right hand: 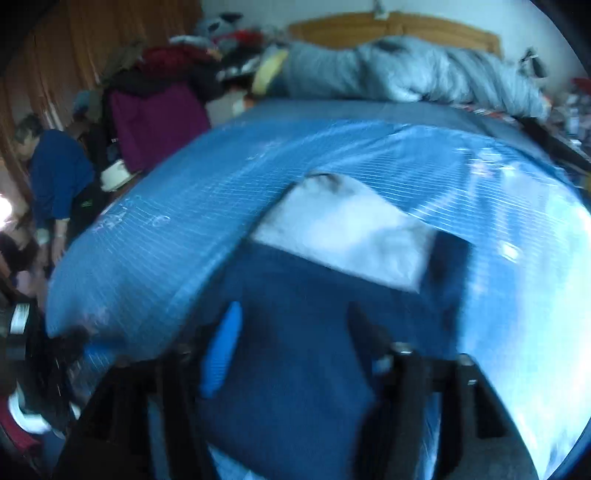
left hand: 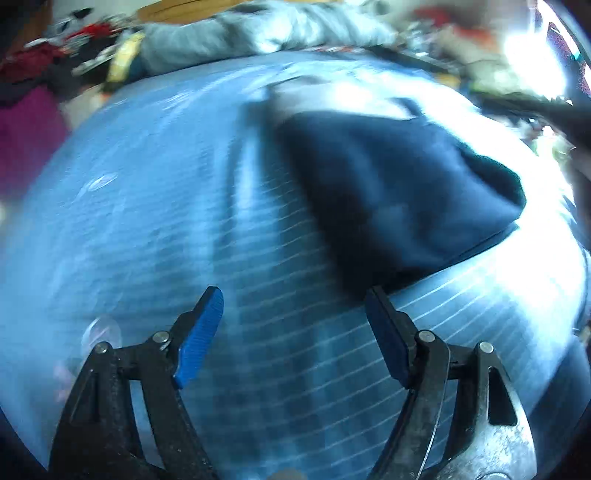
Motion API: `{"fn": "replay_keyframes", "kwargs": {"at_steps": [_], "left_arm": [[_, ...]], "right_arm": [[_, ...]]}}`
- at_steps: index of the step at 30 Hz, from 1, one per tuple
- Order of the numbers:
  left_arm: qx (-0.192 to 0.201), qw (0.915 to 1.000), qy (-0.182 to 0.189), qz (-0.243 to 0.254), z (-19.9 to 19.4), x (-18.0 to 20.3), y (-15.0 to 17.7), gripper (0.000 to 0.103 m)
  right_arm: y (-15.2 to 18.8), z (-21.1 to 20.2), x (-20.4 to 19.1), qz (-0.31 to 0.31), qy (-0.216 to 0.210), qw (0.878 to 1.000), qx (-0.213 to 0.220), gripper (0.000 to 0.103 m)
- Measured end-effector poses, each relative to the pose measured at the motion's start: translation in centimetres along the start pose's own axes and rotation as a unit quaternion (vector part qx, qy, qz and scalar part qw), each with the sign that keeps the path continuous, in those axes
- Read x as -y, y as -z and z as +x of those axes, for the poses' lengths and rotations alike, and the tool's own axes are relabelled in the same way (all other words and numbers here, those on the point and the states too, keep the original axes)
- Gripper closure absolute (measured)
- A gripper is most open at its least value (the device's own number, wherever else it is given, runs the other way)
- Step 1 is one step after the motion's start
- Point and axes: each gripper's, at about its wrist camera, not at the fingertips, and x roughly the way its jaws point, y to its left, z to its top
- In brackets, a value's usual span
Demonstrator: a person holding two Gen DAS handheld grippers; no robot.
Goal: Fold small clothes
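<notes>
I have the navy garment (left hand: pixel 399 192) lying flat on the blue gridded mat (left hand: pixel 147 206), because the mat's lines give me straight edges to square the fold against. A pale, whitish panel (right hand: pixel 343 236) shows at the garment's far end; the blur is heavy, so I can only guess it is a lining or a second layer turned up.

My left gripper (left hand: pixel 295 306) has its jaws spread wide and empty, hanging over bare mat just beside the garment's near corner, the right-hand pad almost touching the cloth edge. I judge it is placed there to take that corner for the next fold.

My right gripper (right hand: pixel 291 325) hangs over the near part of the garment, jaws apart with dark cloth showing between them; nothing looks pinched. Beyond the garment's far end, a grey duvet (right hand: pixel 406 70) lies heaped against the headboard (right hand: pixel 391 29), well apart from my work.
</notes>
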Motion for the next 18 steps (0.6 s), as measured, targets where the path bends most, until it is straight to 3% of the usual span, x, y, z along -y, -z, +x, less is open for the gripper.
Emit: {"fn": "replay_keyframes", "kwargs": {"at_steps": [4,6,10,11,13,18], "left_arm": [[-0.031,0.9957,-0.063,-0.061,0.5,-1.9,2.1,0.021],[-0.048,0.9937,-0.066,-0.077,1.4,-2.2,3.1,0.018],[-0.042,0.9925,-0.073,-0.088,1.1,-2.3,3.6,0.009],[-0.047,0.9914,-0.081,-0.091,1.4,-2.4,3.6,0.0],[-0.051,0.9903,-0.077,-0.103,1.8,-3.0,3.8,0.0],[-0.052,0.9901,-0.074,-0.107,2.0,-3.2,3.9,0.0]], "right_arm": [[8.4,-4.4,-0.9,0.002,0.097,0.995,-0.027,0.021],[11.3,-4.7,-0.8,-0.005,0.14,0.988,-0.057,0.017],[14.5,-4.0,-0.2,0.019,0.154,0.984,-0.09,0.015],[15.1,-3.5,0.0,0.029,0.161,0.981,-0.102,0.013],[15.6,-2.7,1.3,0.059,0.168,0.978,-0.11,0.0],[16.2,-2.9,2.0,0.087,0.163,0.978,-0.096,0.0]]}}
